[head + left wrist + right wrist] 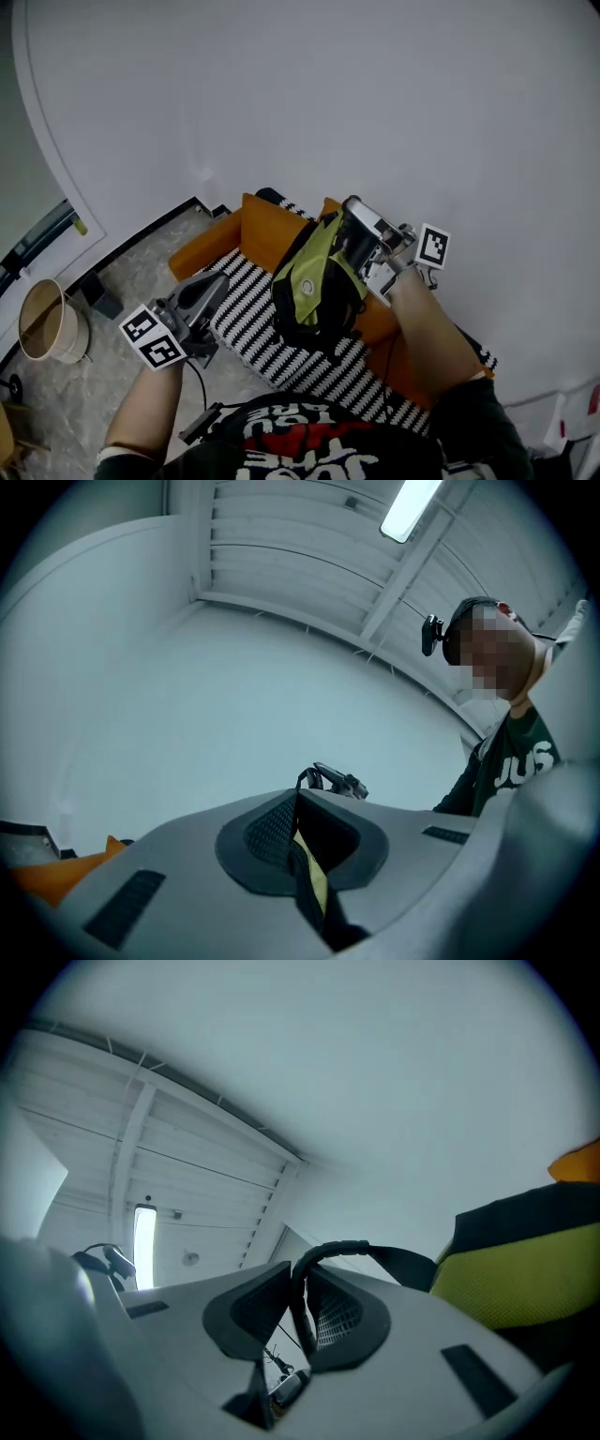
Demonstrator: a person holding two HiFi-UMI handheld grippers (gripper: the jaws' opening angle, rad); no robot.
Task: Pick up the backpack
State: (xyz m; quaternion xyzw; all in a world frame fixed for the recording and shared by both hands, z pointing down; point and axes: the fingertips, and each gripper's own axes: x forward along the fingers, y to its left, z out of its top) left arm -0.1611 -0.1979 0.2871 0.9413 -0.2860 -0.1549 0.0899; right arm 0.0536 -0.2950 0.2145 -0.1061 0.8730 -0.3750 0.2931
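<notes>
**Right tool** [352,251] [298,1312]
- State: narrow, clamped on the black handle [337,1249] at the top of the backpack [314,291].
- Pads pressed on the handle from both sides, with the loop arched just past the tips.
- In the right gripper view: yellow-green backpack panel [511,1279] right of the jaws, close by, under a black band.
- Marker cube [432,247] behind the jaws, at the wrist end.

**Left tool** [214,286] [298,841]
- State: narrow, clamped on a black strap [314,888] with a yellow-green edge.
- Strap run down between the pads and out below them.
- Joint of strap to backpack: not visible in any view.
- Second marker cube [150,339] behind the jaws, nearest the person.

**Backpack**
- Black with a yellow-green front.
- Hung directly below the right tool's tips, and right of the left tool, clear of its body.
- Placed over an orange sofa [267,230] with a black-and-white striped cover [281,356].
- Contact with the cover: cannot tell from the steep head view.

**Surroundings**
- White curved wall [328,94] ahead of both tools.
- Round tan basket [47,323] on the floor [131,272], left of the left tool and well apart from it.
- In the left gripper view: person in a dark green shirt [511,761] right of the jaws.
</notes>
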